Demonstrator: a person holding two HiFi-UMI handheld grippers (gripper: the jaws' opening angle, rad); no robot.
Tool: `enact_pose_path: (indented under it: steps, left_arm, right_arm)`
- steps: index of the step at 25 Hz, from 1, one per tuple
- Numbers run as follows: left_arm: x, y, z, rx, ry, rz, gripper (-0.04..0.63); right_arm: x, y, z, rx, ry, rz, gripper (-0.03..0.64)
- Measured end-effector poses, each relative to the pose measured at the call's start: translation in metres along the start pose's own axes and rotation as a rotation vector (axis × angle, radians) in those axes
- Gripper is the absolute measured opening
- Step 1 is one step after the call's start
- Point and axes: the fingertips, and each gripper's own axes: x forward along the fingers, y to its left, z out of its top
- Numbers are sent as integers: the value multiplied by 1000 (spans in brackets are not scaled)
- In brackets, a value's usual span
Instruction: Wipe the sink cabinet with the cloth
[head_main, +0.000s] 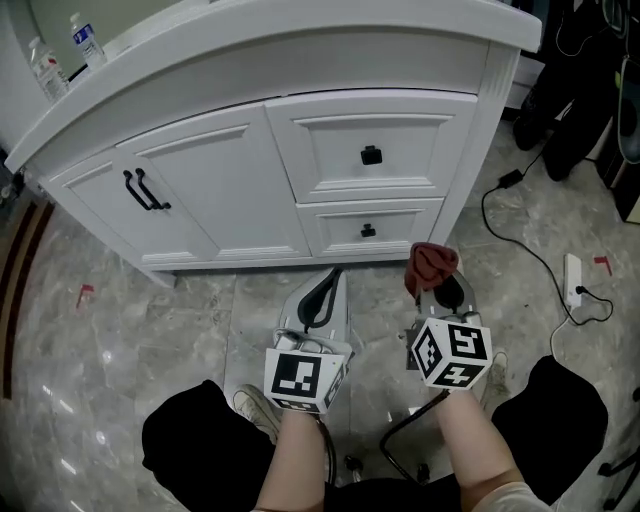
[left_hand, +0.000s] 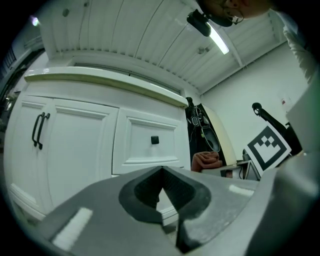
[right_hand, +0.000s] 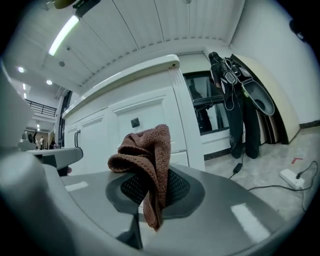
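Left gripper (head_main: 322, 290): jaws together, nothing between them, low before the cabinet.
Right gripper (head_main: 442, 292): clamped on the crumpled reddish-brown knitted cloth (right_hand: 149, 152).
Cloth: near the cabinet's lower drawer (head_main: 368, 229).
White sink cabinet (head_main: 225, 185): doors and drawers closed, black handles.

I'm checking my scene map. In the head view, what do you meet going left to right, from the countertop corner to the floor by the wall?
water bottles → door handles → upper drawer knob → cloth → power strip
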Motion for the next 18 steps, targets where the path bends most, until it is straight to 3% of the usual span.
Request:
enact_pose_path:
  steps: [6, 12, 18]
  left_arm:
    - [-49, -19, 33, 10, -44, -3, 1]
    - [-96, -49, 49, 70, -55, -33, 0]
    - [-133, -59, 52, 78, -52, -35, 0]
  right_arm:
    - [-57, 24, 18, 32, -36, 3, 80]
    - [-108, 49, 35, -69, -97, 19, 80]
    - [-151, 71, 28, -149, -101, 39, 80]
